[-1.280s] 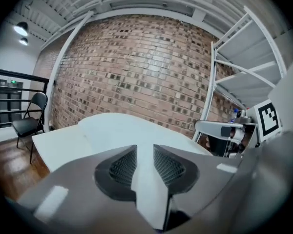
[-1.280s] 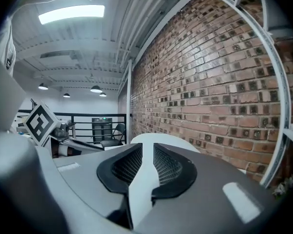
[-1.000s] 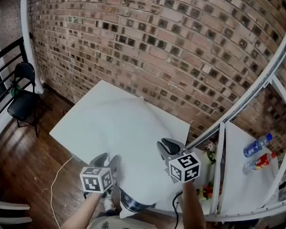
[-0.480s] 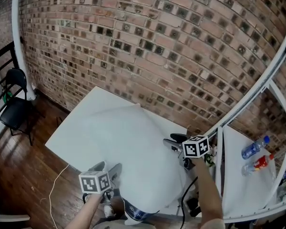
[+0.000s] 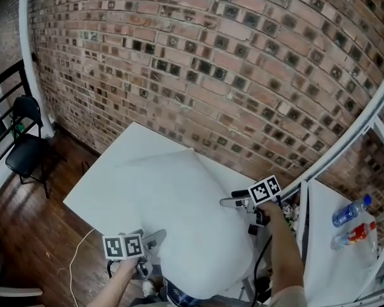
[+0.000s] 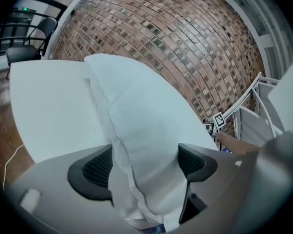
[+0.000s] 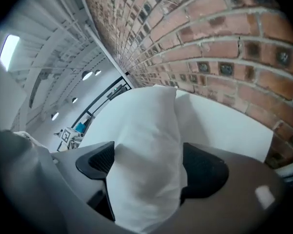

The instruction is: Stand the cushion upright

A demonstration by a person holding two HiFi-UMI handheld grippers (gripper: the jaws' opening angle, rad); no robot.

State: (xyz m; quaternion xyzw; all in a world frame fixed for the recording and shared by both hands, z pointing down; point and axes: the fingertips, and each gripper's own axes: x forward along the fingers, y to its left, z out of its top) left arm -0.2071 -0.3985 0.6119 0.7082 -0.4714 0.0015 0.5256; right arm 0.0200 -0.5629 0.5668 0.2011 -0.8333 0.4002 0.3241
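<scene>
A big white cushion [image 5: 185, 216] rests on the white table [image 5: 102, 178] beside the brick wall, its broad face toward the head view; flat or leaning, I cannot tell. My left gripper [image 5: 150, 240] is at the cushion's near left edge. In the left gripper view its jaws [image 6: 144, 167] are opening, with the cushion's seamed edge [image 6: 136, 111] between them. My right gripper [image 5: 233, 201] is at the cushion's right edge. Its jaws [image 7: 151, 167] are also opening, and the puffy cushion [image 7: 146, 145] fills the gap between the pads.
A brick wall rises just behind the table. A white metal frame [image 5: 345, 139] slants across the right. Beyond it, two bottles [image 5: 351, 211] lie on another white surface. A black chair [image 5: 25, 142] stands on the wooden floor at the left, and a cable [image 5: 77, 254] trails on the floor.
My right gripper has swung from the cushion's near edge out to its right edge. The left gripper has sunk a little. Both sets of jaws have spread, and the cushion looks fuller.
</scene>
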